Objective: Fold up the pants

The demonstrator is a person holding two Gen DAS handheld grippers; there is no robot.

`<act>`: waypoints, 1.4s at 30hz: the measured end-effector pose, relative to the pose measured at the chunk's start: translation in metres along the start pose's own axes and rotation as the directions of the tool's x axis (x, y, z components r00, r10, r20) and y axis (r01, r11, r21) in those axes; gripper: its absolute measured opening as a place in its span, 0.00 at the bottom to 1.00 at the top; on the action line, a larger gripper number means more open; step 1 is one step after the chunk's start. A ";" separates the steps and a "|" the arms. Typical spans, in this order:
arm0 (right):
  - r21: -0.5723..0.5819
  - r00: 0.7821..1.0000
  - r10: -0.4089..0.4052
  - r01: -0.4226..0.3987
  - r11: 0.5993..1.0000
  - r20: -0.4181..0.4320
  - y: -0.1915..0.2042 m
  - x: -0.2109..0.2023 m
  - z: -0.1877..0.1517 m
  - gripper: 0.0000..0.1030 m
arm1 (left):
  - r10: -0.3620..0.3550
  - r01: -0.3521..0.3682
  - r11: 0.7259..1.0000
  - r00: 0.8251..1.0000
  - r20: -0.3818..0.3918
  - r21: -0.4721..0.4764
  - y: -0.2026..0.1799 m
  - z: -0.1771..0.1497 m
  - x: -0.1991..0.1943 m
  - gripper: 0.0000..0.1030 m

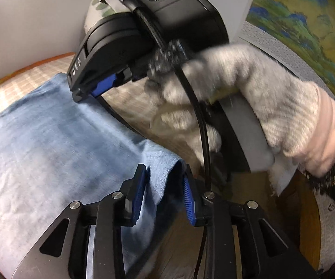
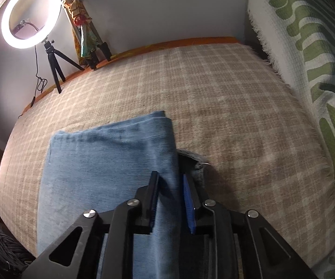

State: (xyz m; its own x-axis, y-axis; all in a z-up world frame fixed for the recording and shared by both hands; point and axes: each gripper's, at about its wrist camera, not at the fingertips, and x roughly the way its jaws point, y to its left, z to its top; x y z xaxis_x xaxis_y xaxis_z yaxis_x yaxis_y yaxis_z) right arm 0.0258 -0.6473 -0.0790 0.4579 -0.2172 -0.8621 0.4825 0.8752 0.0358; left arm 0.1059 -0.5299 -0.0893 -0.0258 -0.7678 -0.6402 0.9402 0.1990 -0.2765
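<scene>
Blue denim pants (image 1: 51, 144) lie folded on a beige checked blanket (image 2: 225, 107). My left gripper (image 1: 164, 183) has its jaws on either side of the pants' right edge, with cloth between the blue pads. The right gripper's body (image 1: 130, 46), held by a gloved hand (image 1: 248, 97), shows above it in the left wrist view, its fingers down at the pants' edge. In the right wrist view my right gripper (image 2: 170, 197) holds the pants (image 2: 106, 158) by their right edge, the fold running between its pads.
A lit ring light on a tripod (image 2: 32, 14) and a second tripod (image 2: 90, 41) stand at the bed's far left edge by the wall. A green-patterned throw (image 2: 307, 58) lies on the right. A landscape painting (image 1: 302, 23) is on the right.
</scene>
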 end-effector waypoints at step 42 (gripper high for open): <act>0.178 0.905 0.420 -0.426 0.887 0.068 -0.058 0.012 -0.060 0.89 | 0.030 -0.035 0.822 0.999 -0.018 -0.568 0.145 -0.056 -0.087 0.59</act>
State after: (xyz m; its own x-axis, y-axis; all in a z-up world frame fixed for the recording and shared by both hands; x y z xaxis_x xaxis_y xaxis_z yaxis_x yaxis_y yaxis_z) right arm -0.0413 -0.6747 -0.1212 0.6681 0.1418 -0.7304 0.3663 0.7917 0.4889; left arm 0.2255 -0.4003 -0.1133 -0.0033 -0.7503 -0.6610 0.5811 0.5365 -0.6119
